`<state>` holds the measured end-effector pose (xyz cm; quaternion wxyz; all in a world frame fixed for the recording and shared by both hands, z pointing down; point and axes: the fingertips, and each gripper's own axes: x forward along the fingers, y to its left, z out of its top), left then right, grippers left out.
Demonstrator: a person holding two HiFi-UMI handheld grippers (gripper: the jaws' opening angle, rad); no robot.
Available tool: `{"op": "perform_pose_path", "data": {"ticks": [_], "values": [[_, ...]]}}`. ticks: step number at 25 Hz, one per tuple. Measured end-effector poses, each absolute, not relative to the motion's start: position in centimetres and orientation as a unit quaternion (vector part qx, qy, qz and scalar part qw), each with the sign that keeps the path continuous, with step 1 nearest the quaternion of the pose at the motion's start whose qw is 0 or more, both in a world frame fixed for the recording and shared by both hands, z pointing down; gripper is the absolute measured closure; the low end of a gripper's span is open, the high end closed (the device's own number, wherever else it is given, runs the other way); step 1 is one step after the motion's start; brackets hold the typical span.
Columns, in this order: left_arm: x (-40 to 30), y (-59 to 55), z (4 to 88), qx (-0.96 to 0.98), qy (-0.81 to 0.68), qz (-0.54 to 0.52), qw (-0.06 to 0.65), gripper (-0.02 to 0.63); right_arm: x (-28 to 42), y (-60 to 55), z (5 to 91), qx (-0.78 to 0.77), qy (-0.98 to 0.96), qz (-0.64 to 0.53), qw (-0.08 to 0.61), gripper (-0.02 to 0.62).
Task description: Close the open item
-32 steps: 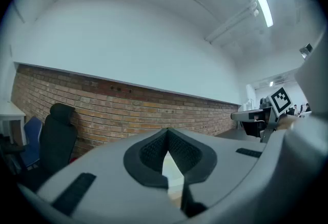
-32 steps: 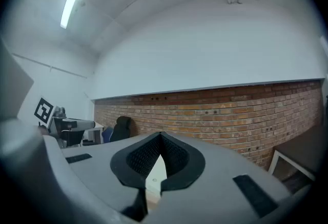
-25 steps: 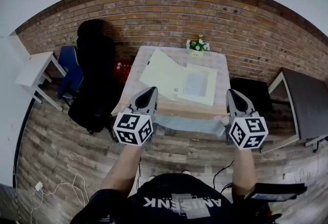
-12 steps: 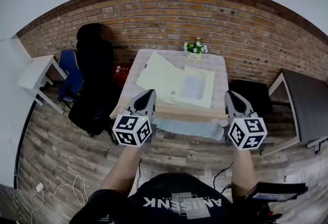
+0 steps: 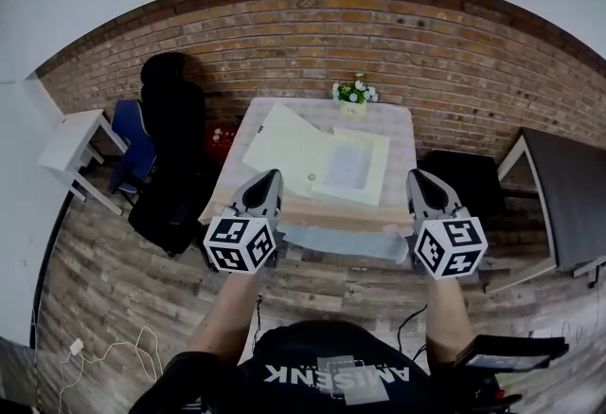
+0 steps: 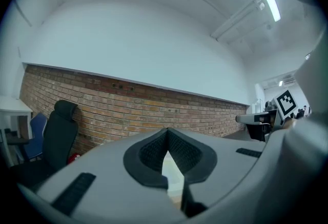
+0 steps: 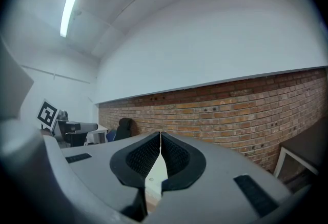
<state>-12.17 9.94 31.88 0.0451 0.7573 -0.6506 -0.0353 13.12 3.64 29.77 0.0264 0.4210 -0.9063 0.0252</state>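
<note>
Left claw [image 5: 269, 177] and right claw [image 5: 417, 179] shift slightly left, both closed and empty, short of the desk [image 5: 401, 166]. The folder [image 5: 289, 149] lies open there; closing isn't started.

Tables: we count three: light rectangular table [image 5: 401, 166], white side table [image 5: 66, 142] left of it, dark table [image 5: 568, 204] right of it.
Chairs: two left of it: black office chair [image 5: 175, 147], blue chair [image 5: 133, 147].
Folders: one open pale-yellow folder [image 5: 303, 156] on it.
Plants: one small flower pot [image 5: 353, 96] on it.
</note>
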Motion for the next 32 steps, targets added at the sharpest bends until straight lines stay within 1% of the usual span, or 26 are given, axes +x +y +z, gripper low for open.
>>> {"op": "perform_pose_path", "data": {"ticks": [8, 15, 28, 32], "values": [[-10.9, 9.4, 32.9, 0.746, -0.664, -0.029, 0.055, 0.594, 14.8, 2.5, 30.5, 0.411, -0.911, 0.032, 0.021, 0.554], [-12.2, 7.0, 33.8, 0.743, -0.666, -0.033, 0.06, 0.594, 13.9, 0.6, 32.0, 0.409, -0.911, 0.034, 0.033, 0.553], [-19.9, -2.1, 34.2, 0.751, -0.655, -0.038, 0.066, 0.594, 7.5, -7.3, 31.6, 0.429, -0.901, 0.028, 0.048, 0.553], [-22.4, -4.7, 35.4, 0.755, -0.65, -0.035, 0.077, 0.594, 5.5, -9.7, 32.4, 0.438, -0.897, 0.033, 0.052, 0.553]]}}
